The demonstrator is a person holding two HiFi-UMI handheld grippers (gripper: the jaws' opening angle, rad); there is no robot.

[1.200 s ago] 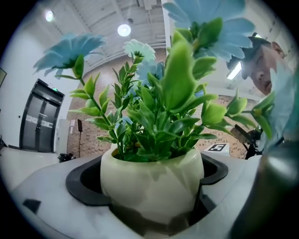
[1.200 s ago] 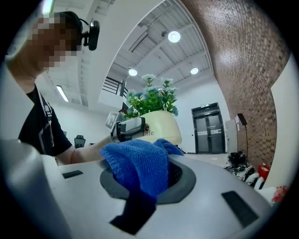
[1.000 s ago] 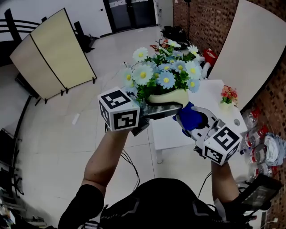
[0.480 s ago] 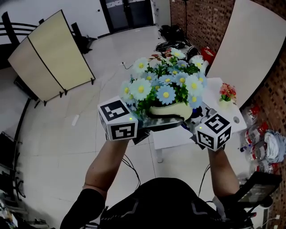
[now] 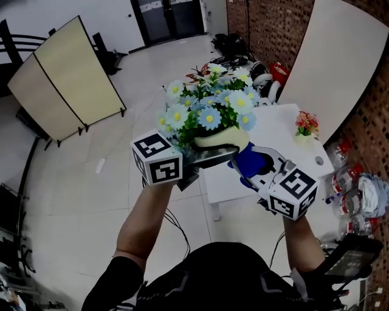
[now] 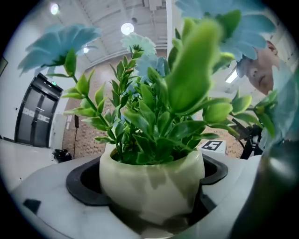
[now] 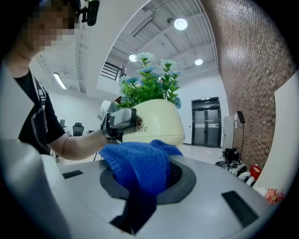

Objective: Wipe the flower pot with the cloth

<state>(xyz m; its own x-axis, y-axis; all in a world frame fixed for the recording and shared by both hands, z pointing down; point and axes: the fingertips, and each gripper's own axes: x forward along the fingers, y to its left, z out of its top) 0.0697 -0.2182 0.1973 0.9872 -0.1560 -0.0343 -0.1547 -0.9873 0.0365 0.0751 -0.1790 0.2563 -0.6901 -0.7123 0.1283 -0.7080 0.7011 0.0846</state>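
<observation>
Office-like hall: brick wall, folding partition, glass doors, tiled floor.

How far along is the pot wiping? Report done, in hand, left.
Done: the flower pot is held up in the air, clamped in the left claw, and the blue cloth is gripped in the right claw. In hand: the cloth sits by the pot's side, but contact isn't clear. Left: wiping round the pot and setting it down.
</observation>
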